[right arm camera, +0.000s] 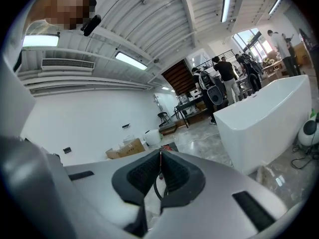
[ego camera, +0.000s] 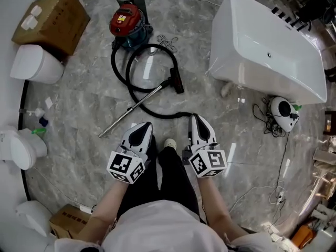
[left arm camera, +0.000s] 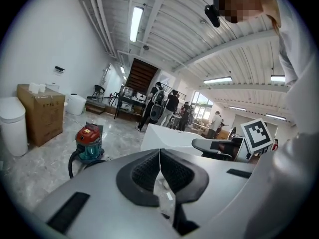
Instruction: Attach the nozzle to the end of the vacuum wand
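- The person's white top (ego camera: pixel 157 227) fills the bottom edge of the head view, with both forearms reaching forward over a marble floor (ego camera: pixel 79 104).
- The left gripper (ego camera: pixel 142 126) is clenched, its jaws pressed together on nothing.
- The right gripper (ego camera: pixel 198 118) is likewise clenched and empty, level with the left one and apart from it.
- At far left are a cardboard box (ego camera: pixel 52 19) and a white bin (ego camera: pixel 34 64) just beside it.
- A red vacuum cleaner (ego camera: pixel 126 20) stands further off, its black hose (ego camera: pixel 118 72) looped on the floor.
- The vacuum wand (ego camera: pixel 131 109) lies slantwise on the floor ahead of the left gripper, apart from both grippers.
- A black end piece (ego camera: pixel 177 81) meets the wand's far end.
- A white bathtub (ego camera: pixel 268 46) stands at right.
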